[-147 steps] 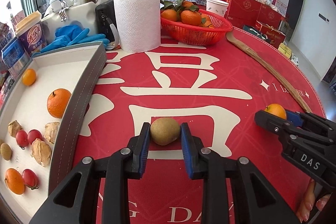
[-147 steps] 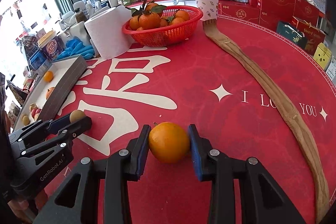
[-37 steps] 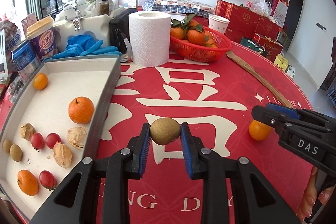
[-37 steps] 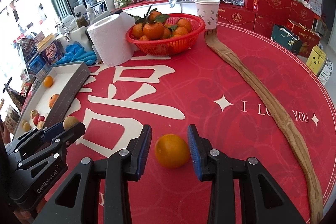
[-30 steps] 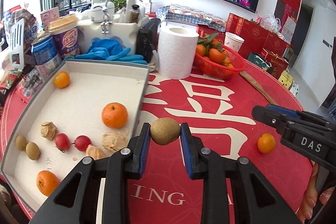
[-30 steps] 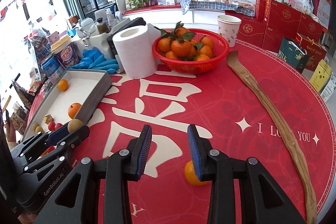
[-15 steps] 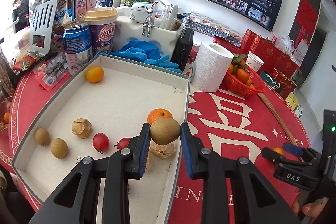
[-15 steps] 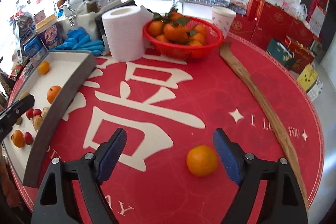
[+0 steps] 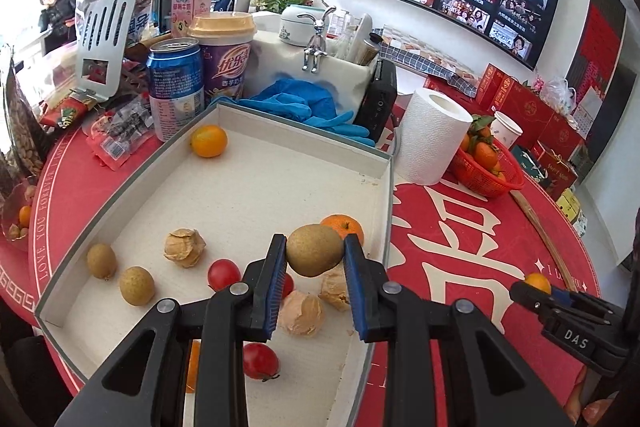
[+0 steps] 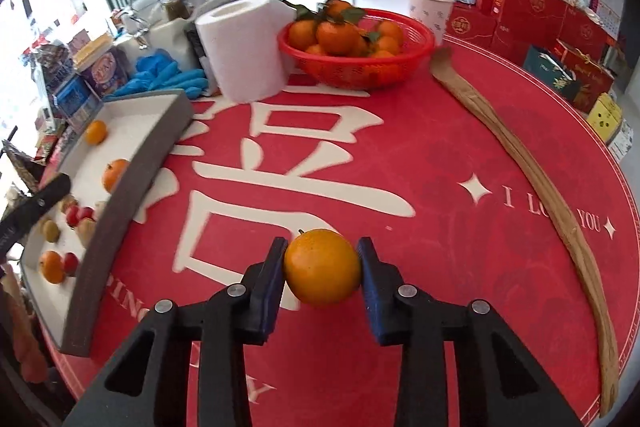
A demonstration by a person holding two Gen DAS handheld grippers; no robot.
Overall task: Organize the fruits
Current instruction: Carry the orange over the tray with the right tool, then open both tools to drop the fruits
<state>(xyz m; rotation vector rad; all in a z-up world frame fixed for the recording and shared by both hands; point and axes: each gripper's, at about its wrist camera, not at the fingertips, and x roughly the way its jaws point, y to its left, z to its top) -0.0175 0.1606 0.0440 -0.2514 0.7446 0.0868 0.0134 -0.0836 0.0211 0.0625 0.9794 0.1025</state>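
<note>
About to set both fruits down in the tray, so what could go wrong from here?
1. The left claw holds the kiwi above the tray, over husked fruits and cherry tomatoes; dropped there, it may bruise or scatter them.
2. The right claw has just closed on the orange, pinched only at its sides; the round fruit could slip and roll across the red mat.

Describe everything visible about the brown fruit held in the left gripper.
The brown fruit is a small oval with dull, finely speckled, kiwi-like skin, unblemished where visible. It is clamped between the blue pads of the left gripper, shut on its sides, long axis roughly level. It hangs above the white tray, near its right wall, over the husked fruits and in front of a mandarin.
</note>
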